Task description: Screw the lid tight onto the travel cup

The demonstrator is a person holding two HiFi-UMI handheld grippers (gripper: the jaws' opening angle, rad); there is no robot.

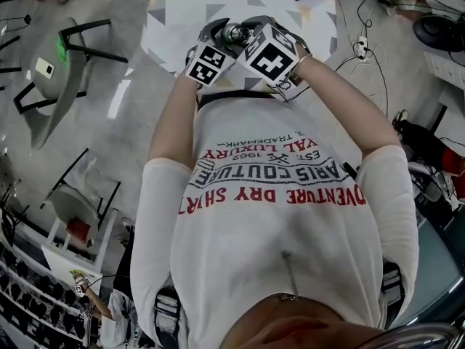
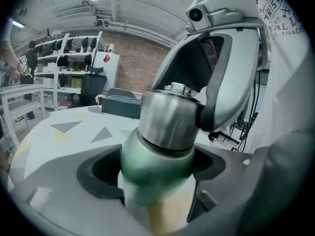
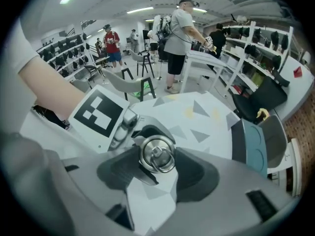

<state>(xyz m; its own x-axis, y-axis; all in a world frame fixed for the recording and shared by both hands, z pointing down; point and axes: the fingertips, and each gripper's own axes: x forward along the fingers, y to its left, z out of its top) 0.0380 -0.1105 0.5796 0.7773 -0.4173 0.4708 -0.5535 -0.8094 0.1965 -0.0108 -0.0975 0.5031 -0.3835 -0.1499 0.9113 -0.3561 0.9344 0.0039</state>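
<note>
The left claw [image 2: 155, 173] is clenched on the green body of the cup [image 2: 147, 156], holding it in the air close to the person's chest. The cup's top sticks out past the jaws. The steel lid [image 2: 167, 119] sits squarely on the cup's neck. The right claw [image 3: 157, 163] comes down on the lid from above, a jaw pressed to each side, so the lid's ring faces straight into the right gripper view. Both claws are therefore grasping, one on the body and one on the lid.

The lid is already on and looks level. A thin dark seam shows under it, above the left claw's jaws. I cannot tell from that seam whether the thread is fully home. My reading is that tightening is under way, with the last turns and the release left to do.

Beyond both claws lies the table [image 2: 74, 132] with its triangle pattern. Farther off are shelves [image 2: 64, 63] and standing people [image 3: 179, 38].
</note>
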